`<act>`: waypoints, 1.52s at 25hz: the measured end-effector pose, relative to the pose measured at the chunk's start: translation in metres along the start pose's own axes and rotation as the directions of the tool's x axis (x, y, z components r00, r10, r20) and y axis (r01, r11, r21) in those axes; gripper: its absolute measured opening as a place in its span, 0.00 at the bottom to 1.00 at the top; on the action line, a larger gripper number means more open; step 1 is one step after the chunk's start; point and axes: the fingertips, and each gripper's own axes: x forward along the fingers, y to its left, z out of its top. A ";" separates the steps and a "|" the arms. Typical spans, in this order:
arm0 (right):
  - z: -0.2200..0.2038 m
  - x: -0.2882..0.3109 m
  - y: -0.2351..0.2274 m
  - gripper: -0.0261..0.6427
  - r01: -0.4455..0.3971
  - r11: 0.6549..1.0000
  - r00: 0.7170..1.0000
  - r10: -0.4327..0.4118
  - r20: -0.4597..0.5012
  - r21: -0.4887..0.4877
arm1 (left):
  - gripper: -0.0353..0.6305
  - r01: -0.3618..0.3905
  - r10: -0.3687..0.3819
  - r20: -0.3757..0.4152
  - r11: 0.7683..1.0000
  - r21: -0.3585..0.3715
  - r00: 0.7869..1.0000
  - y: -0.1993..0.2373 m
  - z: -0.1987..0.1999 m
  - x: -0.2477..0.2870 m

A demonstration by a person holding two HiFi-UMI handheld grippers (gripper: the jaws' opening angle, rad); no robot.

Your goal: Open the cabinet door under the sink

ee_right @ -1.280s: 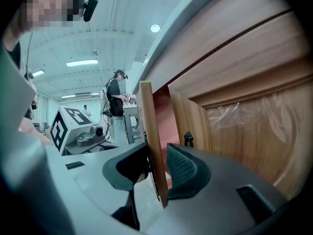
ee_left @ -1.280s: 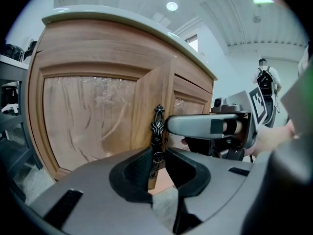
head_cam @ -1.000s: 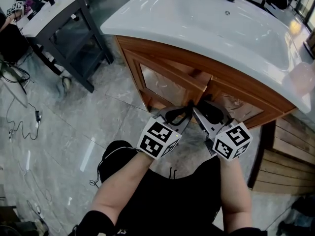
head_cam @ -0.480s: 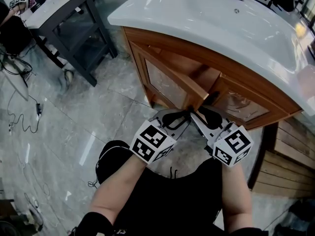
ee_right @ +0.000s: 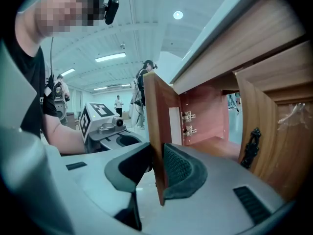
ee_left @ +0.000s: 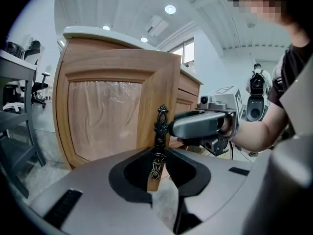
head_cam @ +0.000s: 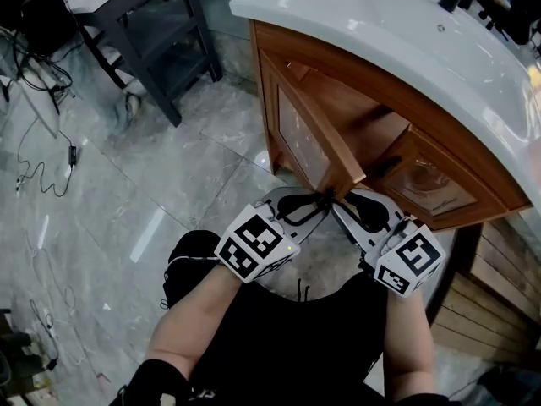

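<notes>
Now your left gripper [head_cam: 319,200] is clamped on the dark ornate handle [ee_left: 160,131] of the cabinet door [head_cam: 308,138]. The handle stands upright between jaws set fairly narrow. Your right gripper [ee_right: 157,166] has just been closing its jaws, and they sit on the free edge of that same door. Its ribbed pad lies against the inner face and the other pad against the outer face, so the wood is pinched between them. The door hangs under the white sink [head_cam: 380,24]. It is swung well out from the cabinet, with its free edge toward you, and the reddish inside with two hinges [ee_right: 188,123] is exposed. Just beside the opening is the neighbouring door [head_cam: 431,183], which has a dark handle of its own.
</notes>
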 end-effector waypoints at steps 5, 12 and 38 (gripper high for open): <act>0.001 0.005 0.018 0.19 -0.055 0.998 0.998 0.055 0.012 0.011 | 0.20 -0.025 0.024 -0.006 1.000 -0.012 1.000 0.001 -0.006 -0.018; 0.000 0.014 0.035 0.19 -0.124 0.992 0.992 0.123 0.023 0.017 | 0.21 -0.077 0.077 -0.019 0.997 -0.002 0.997 0.004 -0.014 -0.035; 0.012 0.101 0.117 0.17 -0.384 0.918 0.923 0.381 0.049 0.104 | 0.20 -0.457 0.458 -0.024 0.881 -0.124 0.889 0.052 -0.059 -0.155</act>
